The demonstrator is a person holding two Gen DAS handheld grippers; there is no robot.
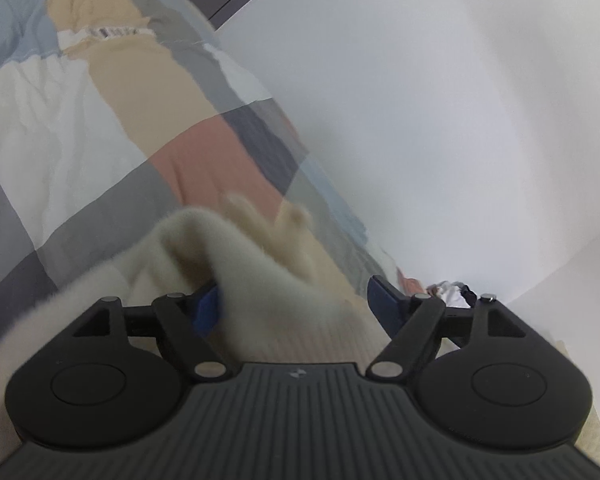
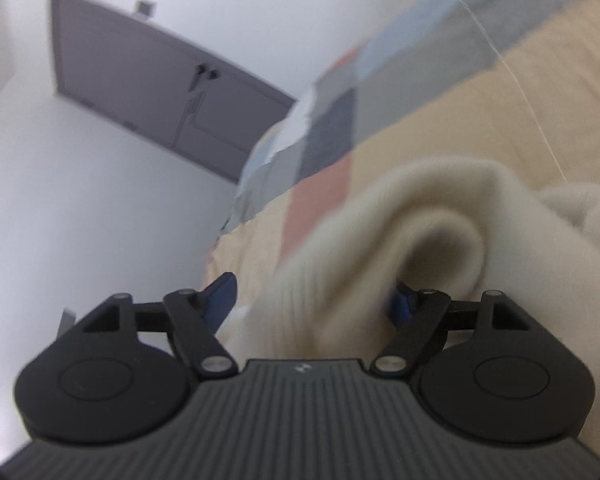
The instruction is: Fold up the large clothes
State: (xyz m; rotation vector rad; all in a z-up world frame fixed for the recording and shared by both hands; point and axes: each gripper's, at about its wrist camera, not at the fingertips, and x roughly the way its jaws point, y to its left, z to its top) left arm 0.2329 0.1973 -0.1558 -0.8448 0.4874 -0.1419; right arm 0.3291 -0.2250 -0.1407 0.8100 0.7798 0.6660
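Note:
A cream, fuzzy knitted garment (image 1: 240,264) lies bunched on a patchwork bed cover (image 1: 100,120). My left gripper (image 1: 296,304) stands open, its jaws wide apart. A fold of the garment drapes over its left blue pad (image 1: 206,308), while the right pad (image 1: 384,300) is bare. In the right wrist view the same garment (image 2: 380,220) curls into a loop in front of my right gripper (image 2: 310,300), which is open too. Ribbed knit lies between its fingers and hides part of the right pad (image 2: 400,304); the left pad (image 2: 220,296) stands free.
The bed cover (image 2: 420,100) has beige, grey, pink, blue and white patches. A white wall (image 1: 440,120) runs along the bed's edge. A grey door (image 2: 140,92) stands in that wall. A small bundle of cloth (image 1: 448,290) lies at the far bed edge.

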